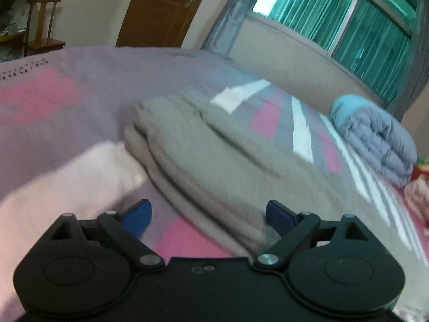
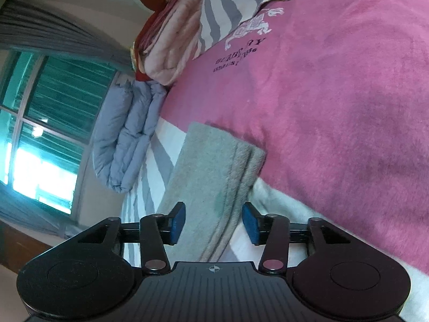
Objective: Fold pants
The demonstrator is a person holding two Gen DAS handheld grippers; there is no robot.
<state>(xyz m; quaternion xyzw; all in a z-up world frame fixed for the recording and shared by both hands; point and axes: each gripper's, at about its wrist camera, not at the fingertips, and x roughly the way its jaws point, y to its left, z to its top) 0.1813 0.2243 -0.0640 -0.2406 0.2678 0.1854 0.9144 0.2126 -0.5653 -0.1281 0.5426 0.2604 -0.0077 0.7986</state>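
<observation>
The grey pants (image 1: 203,150) lie folded into a thick stack on the pink and lilac bedspread (image 1: 53,91). My left gripper (image 1: 209,218) is open, its blue pads (image 1: 138,217) either side of the stack's near edge, holding nothing. In the right wrist view the same folded pants (image 2: 214,171) lie ahead, layered edges to the right. My right gripper (image 2: 214,224) is open, its blue pads (image 2: 178,222) straddling the near end of the pants without closing on them.
A folded grey-blue quilt (image 1: 375,139) lies at the bed's far side below the window (image 1: 348,21); it also shows in the right wrist view (image 2: 128,134). Pink and striped bedding (image 2: 187,26) is piled beyond. A wooden chair (image 1: 43,26) and door (image 1: 161,8) stand behind the bed.
</observation>
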